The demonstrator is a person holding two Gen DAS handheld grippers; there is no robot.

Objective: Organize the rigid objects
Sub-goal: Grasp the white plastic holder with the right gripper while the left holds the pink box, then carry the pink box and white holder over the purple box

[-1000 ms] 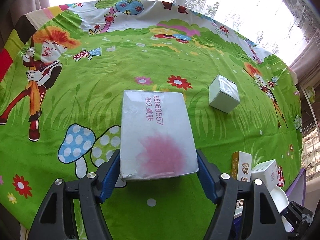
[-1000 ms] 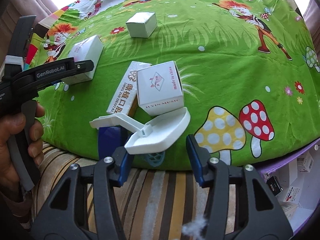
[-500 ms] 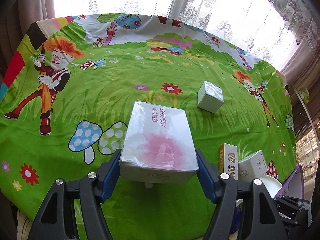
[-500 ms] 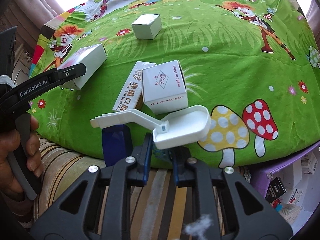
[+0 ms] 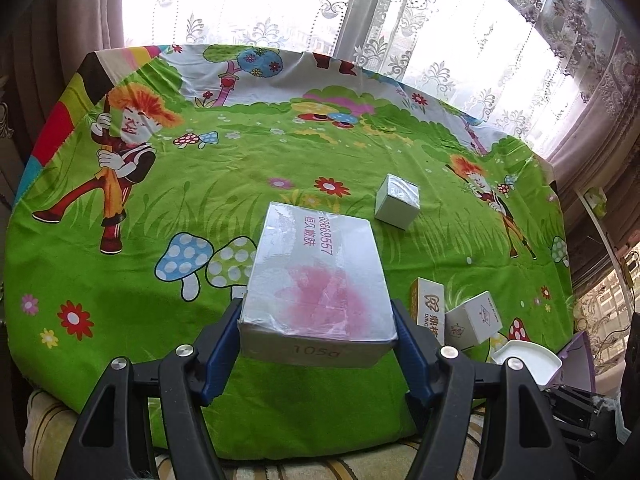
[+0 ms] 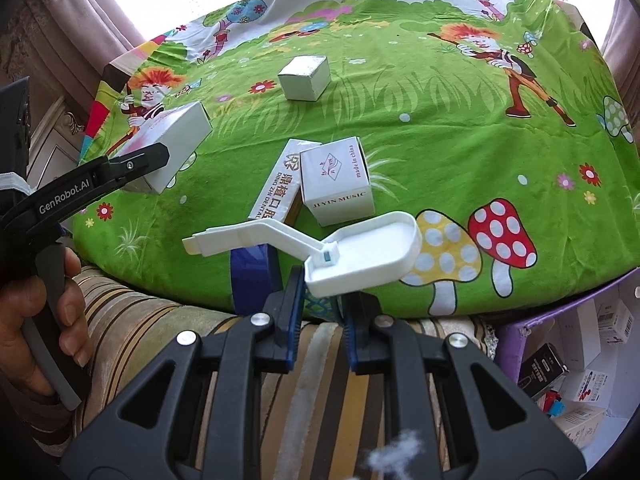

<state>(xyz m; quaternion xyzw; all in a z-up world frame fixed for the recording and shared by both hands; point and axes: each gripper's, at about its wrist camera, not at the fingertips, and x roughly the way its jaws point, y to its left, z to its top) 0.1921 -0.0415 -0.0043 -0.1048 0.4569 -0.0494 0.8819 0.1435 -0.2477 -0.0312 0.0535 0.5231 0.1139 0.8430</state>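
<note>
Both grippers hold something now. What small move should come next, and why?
Probably carry the white scoop right, toward the purple bin: the right gripper is shut on its rim, and boxes already lie inside. The left gripper can follow with its wrapped box.

My right gripper [image 6: 320, 294] was open around the near edge of the white plastic scoop-shaped tray [image 6: 362, 258]. Now its jaws have closed on that edge and pinch it. The tray sits a bit higher over the green cartoon cloth [image 6: 440, 128]. My left gripper [image 5: 318, 344] has lifted the flat white box with the pink blotch [image 5: 316, 280] up off the cloth, and the cloth looks farther away now.
</note>
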